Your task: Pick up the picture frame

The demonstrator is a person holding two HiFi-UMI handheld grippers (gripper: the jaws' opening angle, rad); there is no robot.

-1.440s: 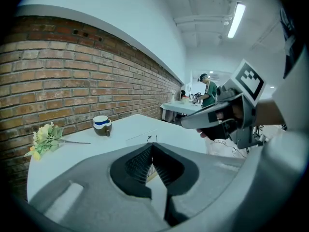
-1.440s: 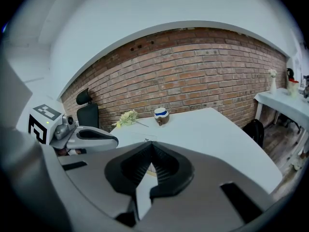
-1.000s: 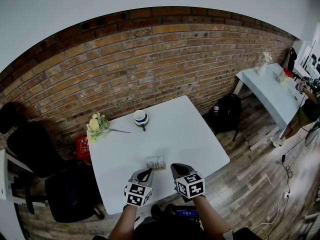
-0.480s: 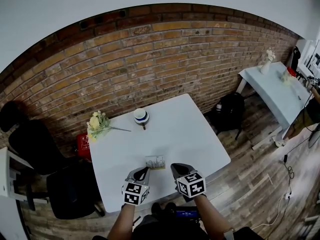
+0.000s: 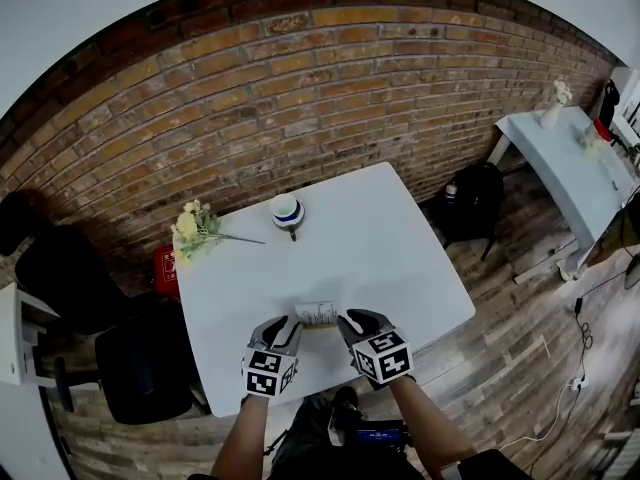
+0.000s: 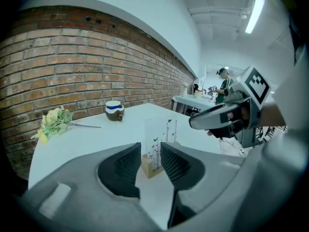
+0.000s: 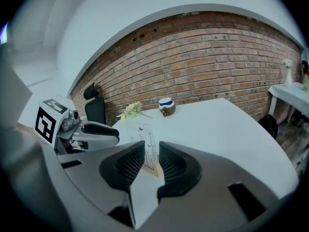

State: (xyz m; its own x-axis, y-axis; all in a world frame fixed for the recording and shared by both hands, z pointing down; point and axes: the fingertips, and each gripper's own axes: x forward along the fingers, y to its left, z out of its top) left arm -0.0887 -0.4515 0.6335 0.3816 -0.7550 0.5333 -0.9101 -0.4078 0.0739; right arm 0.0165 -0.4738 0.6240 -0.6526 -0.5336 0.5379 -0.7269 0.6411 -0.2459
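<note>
Jaws of left gripper (image 5: 286, 324) and right gripper (image 5: 351, 320) just opened, standing apart, holding nothing, clear acrylic wood-based picture frame (image 5: 316, 314) upright just ahead of both.

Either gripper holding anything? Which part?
Nothing held. Left gripper and right gripper jaws have just been opening, nothing between them; picture frame stands just ahead on the table.

Cup (image 5: 285, 211), flowers (image 5: 195, 230), white table (image 5: 375, 243)

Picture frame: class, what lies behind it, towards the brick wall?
A mug and a flower bunch, both apart from it. The frame hides the table just behind it.
</note>
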